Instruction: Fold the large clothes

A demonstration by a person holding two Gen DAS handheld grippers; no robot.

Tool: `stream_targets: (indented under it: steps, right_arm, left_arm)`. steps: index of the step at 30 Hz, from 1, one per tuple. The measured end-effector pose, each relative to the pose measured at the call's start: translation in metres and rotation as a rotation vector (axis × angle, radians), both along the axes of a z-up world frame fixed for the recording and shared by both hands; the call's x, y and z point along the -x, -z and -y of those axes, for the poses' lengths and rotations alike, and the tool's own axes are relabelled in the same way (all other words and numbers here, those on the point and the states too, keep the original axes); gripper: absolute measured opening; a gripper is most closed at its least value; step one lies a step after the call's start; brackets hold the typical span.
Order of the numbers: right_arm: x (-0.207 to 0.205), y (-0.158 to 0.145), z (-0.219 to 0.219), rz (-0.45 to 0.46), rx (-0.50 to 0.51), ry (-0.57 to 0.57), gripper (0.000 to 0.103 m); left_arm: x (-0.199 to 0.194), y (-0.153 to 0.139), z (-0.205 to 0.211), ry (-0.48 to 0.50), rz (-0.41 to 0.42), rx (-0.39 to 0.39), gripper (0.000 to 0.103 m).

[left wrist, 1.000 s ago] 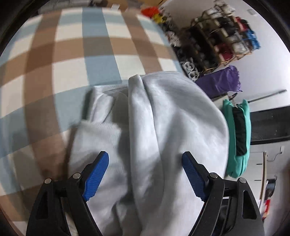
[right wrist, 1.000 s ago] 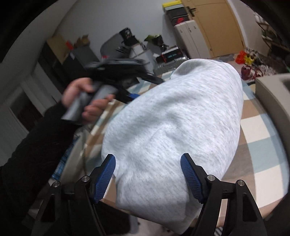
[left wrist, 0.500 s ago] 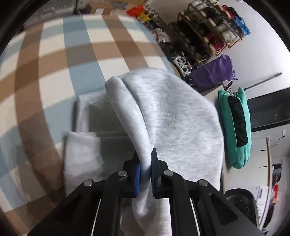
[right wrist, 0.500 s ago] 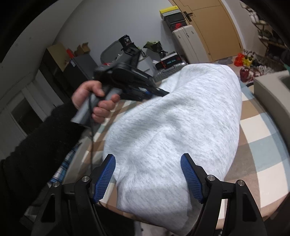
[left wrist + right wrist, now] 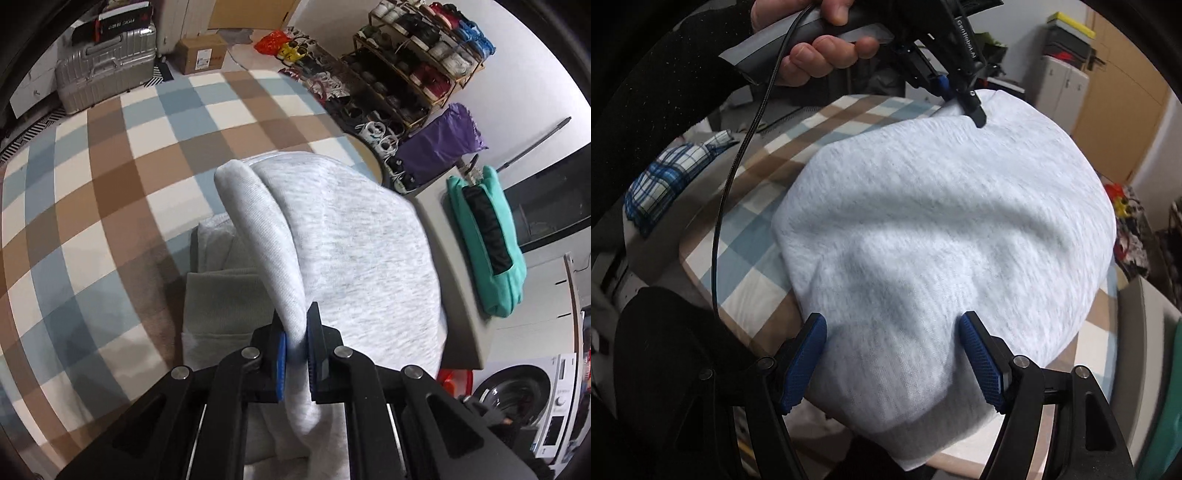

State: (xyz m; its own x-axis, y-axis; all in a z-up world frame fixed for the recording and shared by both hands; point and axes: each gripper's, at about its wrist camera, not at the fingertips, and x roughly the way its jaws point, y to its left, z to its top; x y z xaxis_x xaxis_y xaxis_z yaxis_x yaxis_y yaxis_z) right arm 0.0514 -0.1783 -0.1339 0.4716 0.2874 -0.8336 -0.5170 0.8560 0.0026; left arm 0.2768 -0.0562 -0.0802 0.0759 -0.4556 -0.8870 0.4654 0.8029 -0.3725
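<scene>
We can read little here. White lettering runs along the black body of the left claw (image 5: 960, 96) in the right wrist view, approx. "GenRobot", partly cut off. The black case (image 5: 122, 26) atop the silver suitcase (image 5: 105, 79) carries pale lettering, too blurred to make out. Cardboard box (image 5: 201, 55) label: unreadable.

One grey garment (image 5: 354, 251) lies on one checked cloth (image 5: 110, 192). Two grippers: left (image 5: 295, 354), right (image 5: 892, 360). One suitcase (image 5: 107, 66), one cardboard box (image 5: 201, 55), one teal bundle (image 5: 491, 240), one purple bag (image 5: 439, 147), one washing machine (image 5: 524, 402).
</scene>
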Motion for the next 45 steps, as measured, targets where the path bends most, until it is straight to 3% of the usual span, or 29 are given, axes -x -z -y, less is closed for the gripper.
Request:
stream_targets:
  steps: [4, 6, 8, 10, 13, 15, 17, 21, 24, 27, 29, 30, 33, 37, 40, 45]
  right_arm:
    - [-0.006, -0.002, 0.010, -0.036, -0.101, 0.034, 0.075]
    - [-0.014, -0.003, 0.016, -0.050, -0.152, 0.052, 0.075]
    - [-0.018, -0.005, 0.022, -0.075, -0.210, 0.071, 0.075]
    - [-0.024, -0.006, 0.028, -0.109, -0.255, 0.084, 0.075]
    - [-0.029, -0.007, 0.038, -0.150, -0.293, 0.095, 0.075]
    - [-0.031, -0.007, 0.041, -0.166, -0.304, 0.099, 0.075]
    - [-0.035, -0.006, 0.044, -0.188, -0.338, 0.100, 0.075]
    - [-0.044, -0.001, 0.056, -0.241, -0.466, 0.111, 0.075]
    - [-0.052, 0.006, 0.075, -0.298, -0.632, 0.135, 0.066]
    - [-0.056, 0.020, 0.093, -0.345, -0.758, 0.177, 0.053]
    - [-0.054, 0.025, 0.101, -0.353, -0.791, 0.191, 0.044]
    - [-0.053, 0.027, 0.103, -0.359, -0.794, 0.193, 0.040]
    - [-0.050, 0.018, 0.106, -0.345, -0.749, 0.195, 0.039]
    - [-0.059, -0.025, 0.103, -0.236, -0.648, 0.176, 0.039]
    - [-0.086, -0.053, 0.083, -0.169, -0.522, 0.181, 0.039]
    - [-0.167, -0.025, 0.022, -0.289, -0.184, 0.178, 0.036]
  left_arm:
    - [-0.004, 0.046, -0.008, -0.055, -0.027, -0.070, 0.008]
    - [-0.001, 0.062, -0.006, -0.080, 0.001, -0.102, 0.012]
    - [0.002, 0.063, -0.002, -0.079, 0.052, -0.128, 0.015]
    - [0.004, 0.057, 0.001, -0.086, 0.097, -0.184, 0.028]
    - [0.005, 0.037, -0.006, -0.138, 0.090, -0.224, 0.027]
    - [0.009, 0.016, -0.018, -0.161, 0.086, -0.163, 0.027]
    - [0.024, -0.015, -0.028, -0.177, 0.106, -0.050, 0.027]
    - [0.070, -0.039, -0.024, -0.105, 0.067, 0.139, 0.028]
    - [0.096, -0.014, -0.013, -0.042, -0.039, 0.245, 0.028]
    - [0.096, 0.048, -0.012, -0.104, -0.098, 0.172, 0.027]
    - [0.087, 0.084, -0.024, -0.189, -0.145, 0.181, 0.018]
    - [0.083, 0.095, -0.029, -0.218, -0.147, 0.186, 0.000]
    - [0.082, 0.108, -0.039, -0.285, -0.128, 0.243, 0.000]
    - [0.094, 0.103, -0.029, -0.254, 0.000, 0.196, 0.000]
    - [0.095, 0.103, -0.027, -0.270, 0.027, 0.196, 0.000]
    - [0.096, 0.106, -0.035, -0.283, 0.036, 0.243, 0.000]
